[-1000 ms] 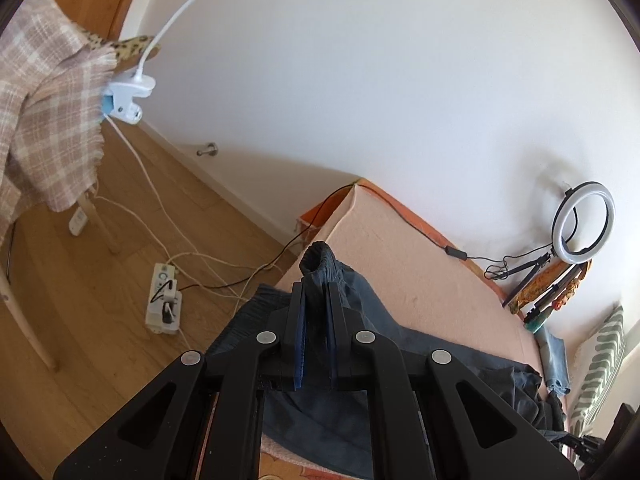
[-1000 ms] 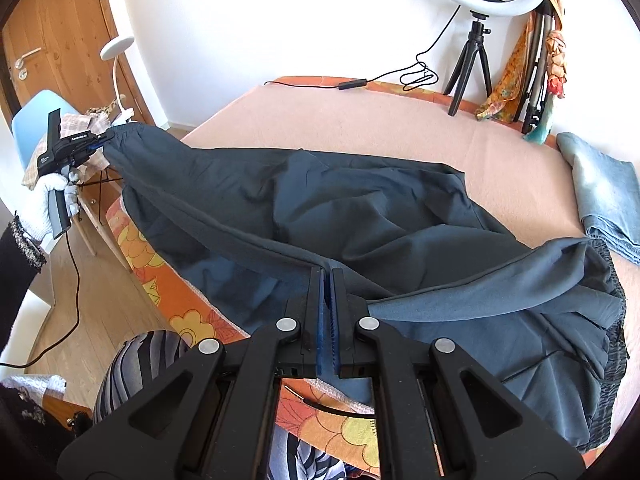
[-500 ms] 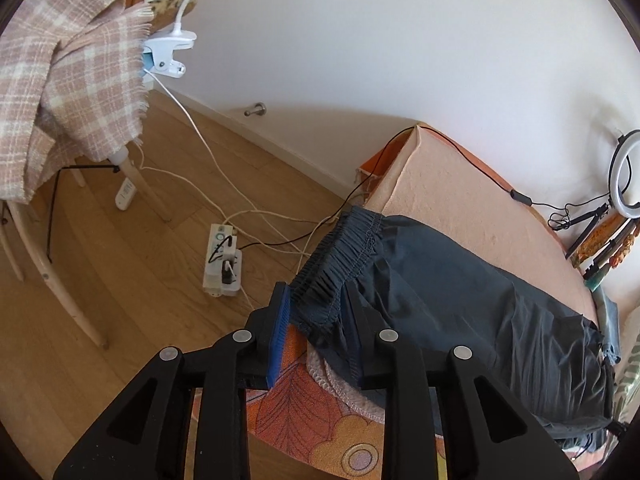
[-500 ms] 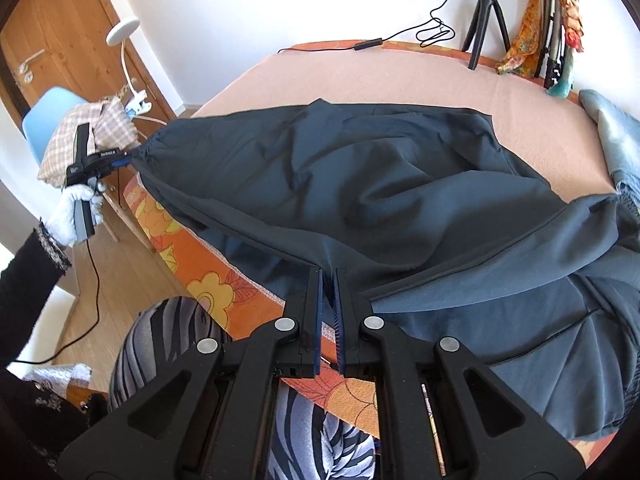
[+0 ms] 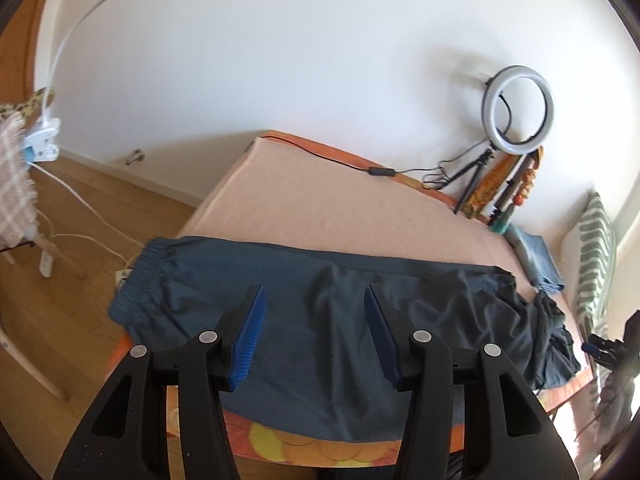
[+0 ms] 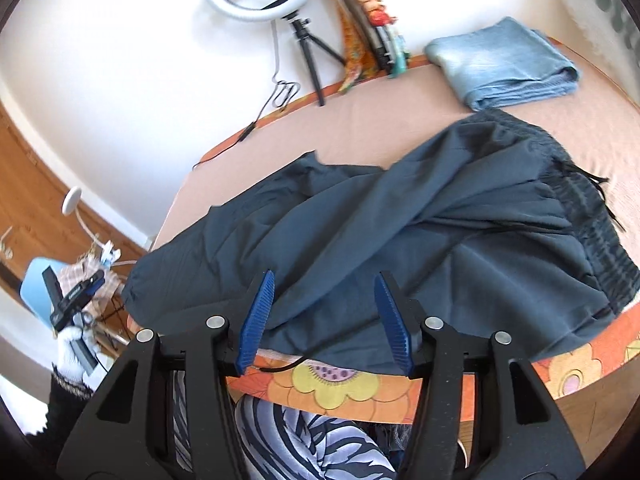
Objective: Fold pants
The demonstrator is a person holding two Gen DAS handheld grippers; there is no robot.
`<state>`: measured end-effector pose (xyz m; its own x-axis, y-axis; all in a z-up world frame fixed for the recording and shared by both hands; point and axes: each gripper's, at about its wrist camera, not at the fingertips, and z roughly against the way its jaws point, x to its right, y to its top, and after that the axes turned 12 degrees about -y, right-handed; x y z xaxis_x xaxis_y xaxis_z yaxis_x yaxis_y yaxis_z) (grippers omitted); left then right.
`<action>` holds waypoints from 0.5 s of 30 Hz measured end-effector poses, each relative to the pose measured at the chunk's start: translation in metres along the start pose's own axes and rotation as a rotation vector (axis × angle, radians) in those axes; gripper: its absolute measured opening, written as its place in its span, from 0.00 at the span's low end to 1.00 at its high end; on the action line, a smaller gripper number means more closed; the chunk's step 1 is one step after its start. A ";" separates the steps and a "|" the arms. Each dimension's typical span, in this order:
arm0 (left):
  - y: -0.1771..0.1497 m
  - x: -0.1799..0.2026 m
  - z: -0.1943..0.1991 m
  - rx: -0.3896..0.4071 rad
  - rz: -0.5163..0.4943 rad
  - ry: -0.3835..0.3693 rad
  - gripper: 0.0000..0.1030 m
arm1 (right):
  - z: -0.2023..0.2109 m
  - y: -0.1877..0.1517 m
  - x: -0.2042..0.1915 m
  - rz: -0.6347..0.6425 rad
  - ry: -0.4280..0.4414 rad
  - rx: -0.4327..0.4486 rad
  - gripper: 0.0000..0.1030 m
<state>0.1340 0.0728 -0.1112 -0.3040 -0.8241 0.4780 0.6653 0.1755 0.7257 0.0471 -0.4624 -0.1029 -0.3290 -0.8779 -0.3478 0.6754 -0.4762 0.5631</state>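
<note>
With both sets of tongs just opened and nothing between their jaws, the left gripper [image 5: 314, 328] and right gripper [image 6: 326, 320] hang released above the pants [image 5: 360, 312], which lie along the bed's [image 5: 320, 200] near edge. Overhanging cloth may slide floorward; the bunched waistband end [image 6: 580, 208] would likely crease a fold.
</note>
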 end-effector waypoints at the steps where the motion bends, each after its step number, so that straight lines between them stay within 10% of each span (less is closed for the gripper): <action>1: 0.001 0.012 -0.009 -0.022 0.000 -0.052 0.50 | 0.003 0.003 0.010 -0.034 -0.013 0.006 0.59; 15: 0.002 0.196 -0.161 -0.377 -0.146 -0.504 0.53 | 0.031 0.004 0.108 -0.239 -0.210 0.059 0.64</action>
<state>0.1854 -0.1753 -0.0954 -0.6312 -0.4547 0.6284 0.7592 -0.1962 0.6206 -0.0064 -0.5607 -0.1149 -0.6068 -0.7292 -0.3165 0.5253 -0.6667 0.5288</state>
